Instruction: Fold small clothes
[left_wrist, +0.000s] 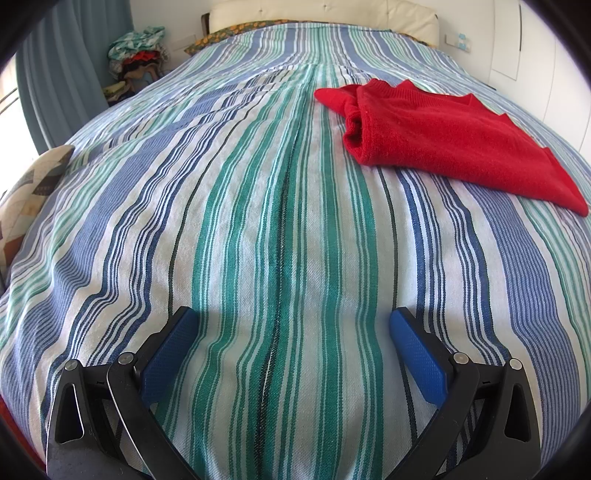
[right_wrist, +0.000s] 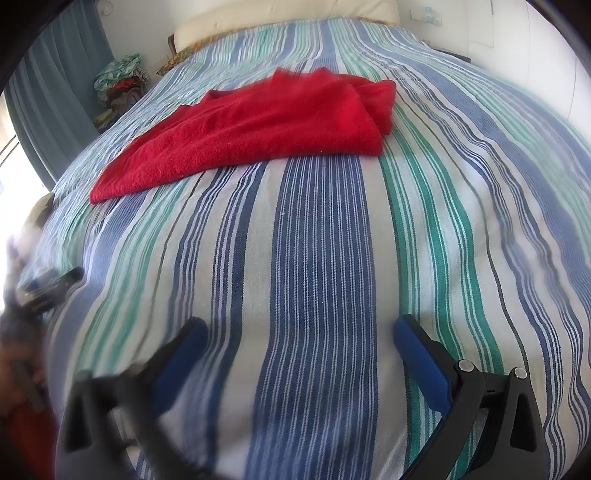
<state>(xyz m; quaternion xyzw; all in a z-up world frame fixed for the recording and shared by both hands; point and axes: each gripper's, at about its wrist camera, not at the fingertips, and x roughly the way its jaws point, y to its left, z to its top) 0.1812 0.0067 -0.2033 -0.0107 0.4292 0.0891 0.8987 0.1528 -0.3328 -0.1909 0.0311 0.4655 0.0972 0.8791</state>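
A red knitted sweater lies folded on the striped bedspread, far right in the left wrist view. The right wrist view has the sweater ahead and left of centre, its folded edge to the right. My left gripper is open low over the bedspread, well short of the sweater, with nothing between its blue pads. My right gripper is open too, over bare bedspread, also short of the sweater. At the left edge of the right wrist view, the left gripper shows as a dark blur.
A cream headboard closes the far end of the bed. A pile of mixed clothes sits beside the bed at the far left near blue curtains. A patterned cushion lies at the left edge. White wardrobe doors stand at the right.
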